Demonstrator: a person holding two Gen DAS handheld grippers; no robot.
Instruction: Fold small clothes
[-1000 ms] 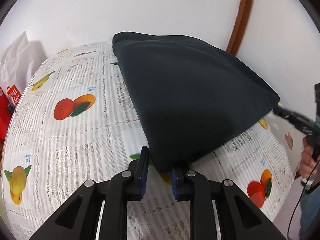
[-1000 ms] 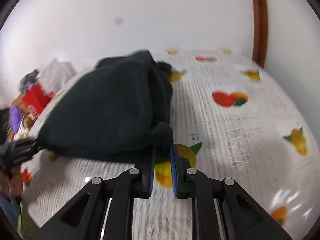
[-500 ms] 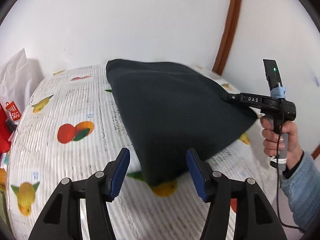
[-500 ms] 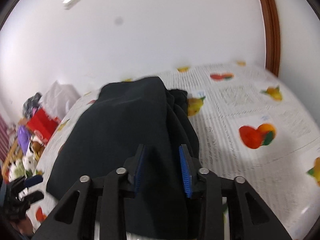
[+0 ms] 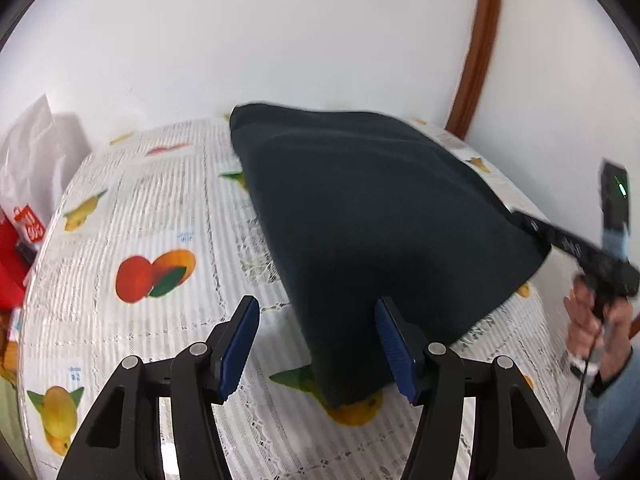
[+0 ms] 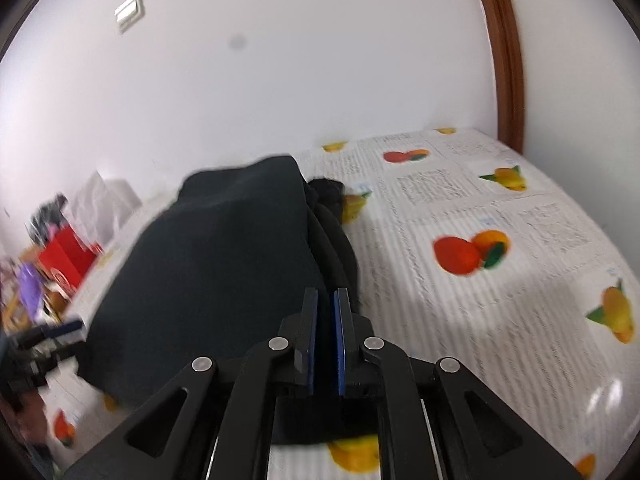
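A dark folded garment (image 5: 380,232) is spread on a table covered by a white cloth printed with fruit (image 5: 152,276), close to a white wall (image 5: 280,40). In the left wrist view the left gripper (image 5: 316,348) is held just above the near corner of the garment with its jaws standing apart; they have just been opening, and the corner of the fabric lies between the blue pads (image 5: 240,344) without being pressed by either of them. The right-hand pad is seen against the garment's edge, but contact cannot be told. At the right edge of the same view the right gripper (image 5: 520,218) is seen reaching in to the far right corner of the garment, carried by a hand (image 5: 600,328) in a light blue sleeve (image 5: 616,400), with a cable hanging below it. In the right wrist view the right gripper (image 6: 325,320) is closed, its two pads almost together with only a thin slot left between them, and a fold of the dark fabric appears to be pinched there; the picture is blurred, so the grip itself is not sharply seen. From this side the garment (image 6: 224,264) is seen bunched into folds along its right edge. A brown wooden frame (image 6: 504,60) runs up the wall at the right, and a red box (image 6: 64,256) and a white bag (image 5: 32,152) stand beyond the table's left end.
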